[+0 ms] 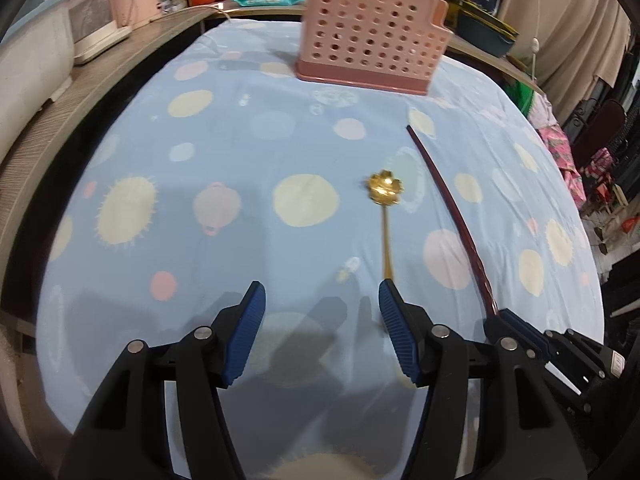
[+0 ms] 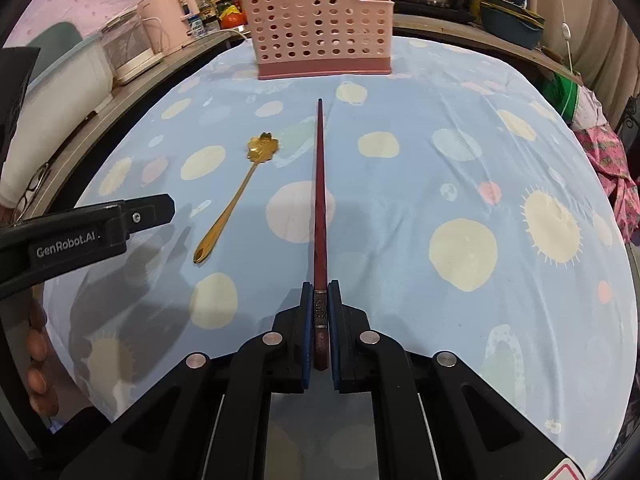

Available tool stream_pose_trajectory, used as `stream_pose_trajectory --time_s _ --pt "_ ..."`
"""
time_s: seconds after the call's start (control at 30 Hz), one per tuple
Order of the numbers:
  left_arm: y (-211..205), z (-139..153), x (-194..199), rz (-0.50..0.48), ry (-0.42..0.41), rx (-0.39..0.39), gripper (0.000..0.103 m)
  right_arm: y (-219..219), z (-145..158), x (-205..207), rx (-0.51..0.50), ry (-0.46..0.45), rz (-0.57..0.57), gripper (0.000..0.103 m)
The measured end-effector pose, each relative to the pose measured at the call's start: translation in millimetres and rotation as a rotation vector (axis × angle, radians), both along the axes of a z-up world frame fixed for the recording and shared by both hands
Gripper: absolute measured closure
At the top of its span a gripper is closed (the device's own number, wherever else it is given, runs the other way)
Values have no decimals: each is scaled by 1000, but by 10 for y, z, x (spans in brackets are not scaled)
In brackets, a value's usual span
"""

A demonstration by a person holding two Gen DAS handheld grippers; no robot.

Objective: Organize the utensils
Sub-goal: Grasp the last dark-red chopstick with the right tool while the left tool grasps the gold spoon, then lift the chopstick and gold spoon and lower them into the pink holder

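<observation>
The right claw [image 2: 320,312] is closest. It is squeezed tight on the thick near end of the red chopstick [image 2: 319,184], so the long stick points far away at the holder, ready to drop in. The left claw [image 1: 322,304] is wide open and holds nothing. One blue pad sits by the near tip of the gold spoon [image 1: 385,200], I think to pick it up next. The spoon lies flat on the spotty cloth [image 1: 200,152], left of the chopstick. Farthest away stands the pink holder [image 2: 320,28], where the things go.
</observation>
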State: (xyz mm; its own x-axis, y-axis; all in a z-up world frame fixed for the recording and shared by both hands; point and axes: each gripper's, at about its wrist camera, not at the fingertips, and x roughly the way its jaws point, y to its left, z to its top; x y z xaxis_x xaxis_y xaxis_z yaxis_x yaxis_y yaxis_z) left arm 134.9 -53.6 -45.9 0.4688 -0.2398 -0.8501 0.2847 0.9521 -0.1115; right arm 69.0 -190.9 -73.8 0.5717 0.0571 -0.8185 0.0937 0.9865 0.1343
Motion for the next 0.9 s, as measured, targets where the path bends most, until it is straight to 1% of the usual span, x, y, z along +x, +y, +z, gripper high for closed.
stream_pose_trajectory --time_s 0.1,0.2,0.27,0.33,0.37,0.43,0.47,0.5,0.57,0.67,0.8,0.9 --pt "-106 -55 -21 -29 14 -1 47 -100 -2 -2 18 1 -29 96" --pt "-160 -137 -4 -48 46 -28 47 -180 -27 -2 55 8 -47 96" --pt "-183 -169 -16 -48 48 -24 49 -179 -29 2 59 8 -47 96" --pt "-198 -168 -28 -56 43 -26 54 -184 -34 -1 52 8 -44 96" --pt "-200 -168 -32 -59 43 -28 60 -184 -36 2 49 8 -43 96" --pt "-192 -171 -39 -67 47 -44 79 -178 -33 -6 48 7 -43 96" --pt "-190 -174 -42 -77 54 -57 84 -177 -34 -6 49 8 -43 96" --pt "-188 -178 -42 -89 65 -73 93 -180 -35 -5 49 8 -43 96" --pt "-173 -171 -47 -90 71 -87 93 -180 -33 -4 51 8 -41 96" --pt "-136 -122 -52 -81 60 -100 93 -170 -22 -23 54 7 -41 96" --pt "-83 31 -76 -69 17 -102 93 -163 24 -54 59 0 -37 96" --pt "-40 205 -84 -57 -29 -107 94 -153 111 -79 63 -18 -32 96"
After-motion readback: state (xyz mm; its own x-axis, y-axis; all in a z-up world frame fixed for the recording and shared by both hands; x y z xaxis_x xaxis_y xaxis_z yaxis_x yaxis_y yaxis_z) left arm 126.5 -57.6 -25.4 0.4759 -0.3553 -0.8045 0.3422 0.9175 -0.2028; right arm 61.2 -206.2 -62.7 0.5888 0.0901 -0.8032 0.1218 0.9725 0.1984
